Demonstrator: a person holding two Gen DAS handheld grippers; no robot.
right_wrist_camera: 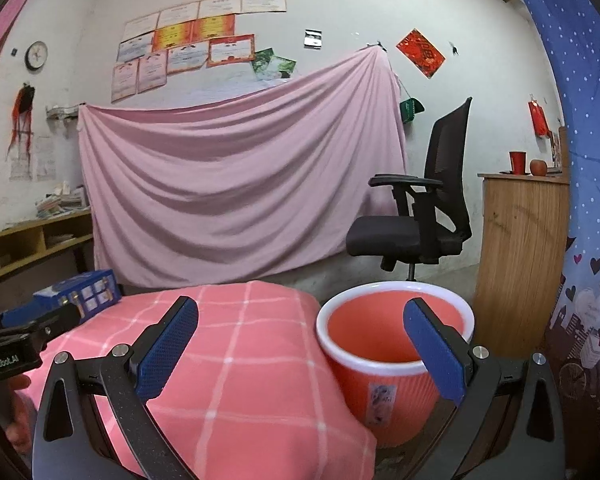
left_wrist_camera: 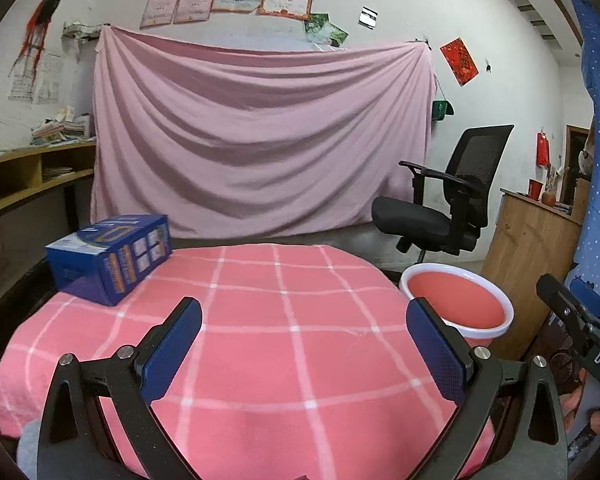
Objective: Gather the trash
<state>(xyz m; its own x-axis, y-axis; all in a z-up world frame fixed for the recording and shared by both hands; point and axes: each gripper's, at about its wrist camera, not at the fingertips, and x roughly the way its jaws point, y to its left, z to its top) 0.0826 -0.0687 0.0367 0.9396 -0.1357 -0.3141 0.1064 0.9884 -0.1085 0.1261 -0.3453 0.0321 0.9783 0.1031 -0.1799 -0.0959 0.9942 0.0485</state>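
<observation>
A blue cardboard box sits at the far left of the table, on the pink checked cloth. It also shows in the right wrist view. A pink bin with a white rim stands beside the table's right edge, and it appears empty; it shows in the left wrist view too. My left gripper is open and empty above the cloth. My right gripper is open and empty, its right finger over the bin's mouth.
A black office chair stands behind the table at the right. A wooden cabinet with a red cup is at the far right. A pink sheet hangs on the back wall. Wooden shelves run along the left.
</observation>
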